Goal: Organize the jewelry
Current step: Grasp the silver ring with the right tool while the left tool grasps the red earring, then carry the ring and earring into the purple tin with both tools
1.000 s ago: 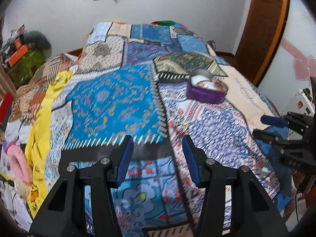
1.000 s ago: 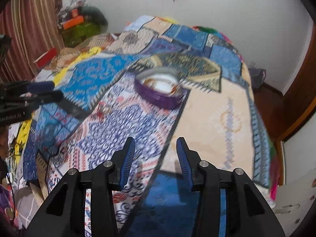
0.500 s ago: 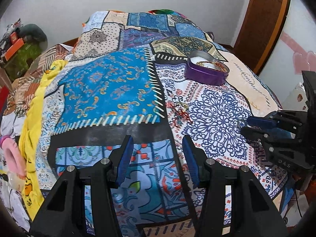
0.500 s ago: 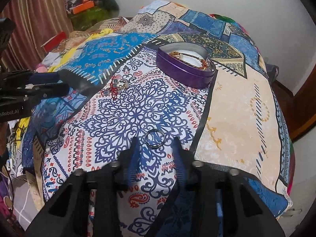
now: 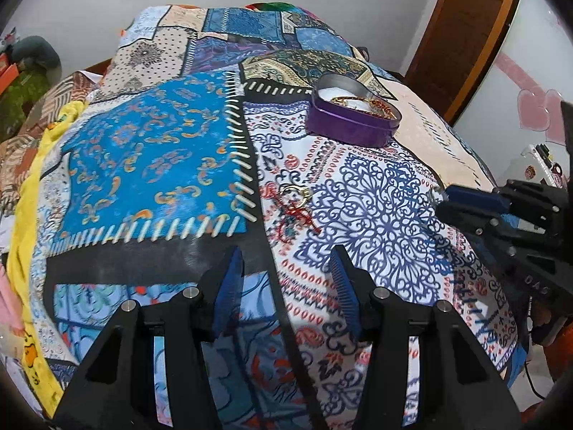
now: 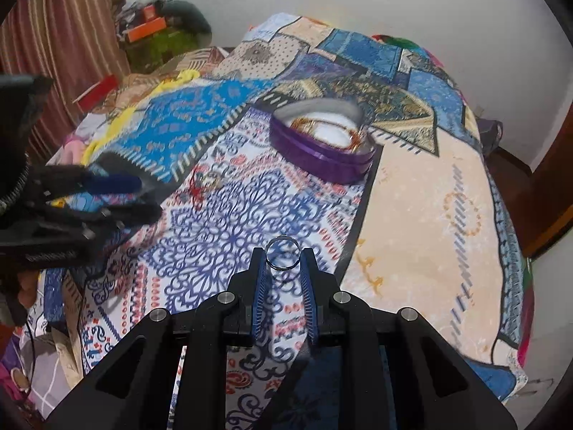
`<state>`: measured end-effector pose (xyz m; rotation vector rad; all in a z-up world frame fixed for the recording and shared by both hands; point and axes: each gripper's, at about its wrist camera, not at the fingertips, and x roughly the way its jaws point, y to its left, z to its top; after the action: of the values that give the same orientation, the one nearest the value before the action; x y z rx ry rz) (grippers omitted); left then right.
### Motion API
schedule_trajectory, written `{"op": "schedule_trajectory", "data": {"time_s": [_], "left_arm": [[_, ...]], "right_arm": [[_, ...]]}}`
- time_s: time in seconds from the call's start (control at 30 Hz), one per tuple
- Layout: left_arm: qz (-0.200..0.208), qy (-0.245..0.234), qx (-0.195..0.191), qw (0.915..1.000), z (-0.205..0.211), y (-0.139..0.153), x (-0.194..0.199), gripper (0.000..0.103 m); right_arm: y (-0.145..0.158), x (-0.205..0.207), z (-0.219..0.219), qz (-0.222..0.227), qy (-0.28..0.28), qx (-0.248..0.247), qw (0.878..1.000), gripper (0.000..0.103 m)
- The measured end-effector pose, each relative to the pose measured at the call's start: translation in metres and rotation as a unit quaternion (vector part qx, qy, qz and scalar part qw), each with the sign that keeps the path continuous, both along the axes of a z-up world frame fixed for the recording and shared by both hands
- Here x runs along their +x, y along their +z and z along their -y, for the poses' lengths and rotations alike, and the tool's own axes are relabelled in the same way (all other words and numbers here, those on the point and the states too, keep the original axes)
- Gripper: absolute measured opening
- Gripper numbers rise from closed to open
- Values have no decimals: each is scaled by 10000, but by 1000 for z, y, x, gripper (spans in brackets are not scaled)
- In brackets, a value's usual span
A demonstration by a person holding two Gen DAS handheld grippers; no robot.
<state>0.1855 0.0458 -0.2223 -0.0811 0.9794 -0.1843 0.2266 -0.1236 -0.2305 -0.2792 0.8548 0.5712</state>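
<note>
Left wrist view: the left gripper (image 5: 284, 272) hangs over the patchwork bedspread (image 5: 150, 165) with its blue-padded fingers released, nothing between them. Just beyond their tips, slightly right of centre, lies a small gold ring (image 5: 295, 192) tangled with a red thread or chain (image 5: 297, 215). Far right of that sits the purple heart-shaped tin box (image 5: 352, 122), lid off, with gold-coloured pieces already inside on a white lining. At the right edge the right gripper (image 5: 442, 202) shows side-on, with a glint of metal at its tips.

Right wrist view: the right gripper (image 6: 284, 261) has just been closing, and its fingers are now clenched on a plain silver ring (image 6: 284, 252), pinched by its rim at the very fingertips and standing upright. The purple tin (image 6: 322, 150) lies farther off, a little right of centre; the gold ring (image 6: 211, 179) lies far left, ahead of the blurred left gripper (image 6: 132, 195).

The likely trouble is the hold: a thin, smooth band caught only at the tips could twist or pop out on the way to the tin and vanish against the busy print. On the left, the thread could drag along with the gold ring.
</note>
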Motion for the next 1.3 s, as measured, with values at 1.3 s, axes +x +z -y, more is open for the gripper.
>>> {"op": "schedule_trajectory", "data": {"time_s": [1.3], "left_arm": [[834, 252, -12, 9962, 1, 56, 8, 6]], "right_arm": [[33, 9, 13, 338, -220, 409, 9983, 18]]}}
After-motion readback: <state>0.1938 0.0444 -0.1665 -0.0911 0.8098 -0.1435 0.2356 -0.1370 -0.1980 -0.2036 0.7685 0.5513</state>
